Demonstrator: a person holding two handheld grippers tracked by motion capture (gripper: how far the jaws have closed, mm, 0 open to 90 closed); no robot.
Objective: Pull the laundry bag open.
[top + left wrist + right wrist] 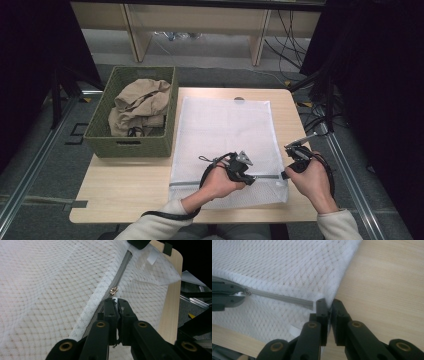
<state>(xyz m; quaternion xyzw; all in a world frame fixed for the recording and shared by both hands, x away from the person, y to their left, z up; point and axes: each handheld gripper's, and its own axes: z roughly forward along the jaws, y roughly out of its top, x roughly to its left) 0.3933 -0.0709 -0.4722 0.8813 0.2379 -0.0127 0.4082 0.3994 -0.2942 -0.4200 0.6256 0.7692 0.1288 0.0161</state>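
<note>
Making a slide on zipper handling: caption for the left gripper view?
Left gripper shut on the white tab beside the zipper slider of a white mesh laundry bag.

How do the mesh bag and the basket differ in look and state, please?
The mesh bag is white, soft and lies flat on the table; the basket is green, woven and stands rigid with upright walls. The bag looks flat and its zipper is being worked, while the basket holds crumpled tan clothes. The left gripper and right gripper both pinch the bag; the basket is untouched. Both rest on the table.
</note>
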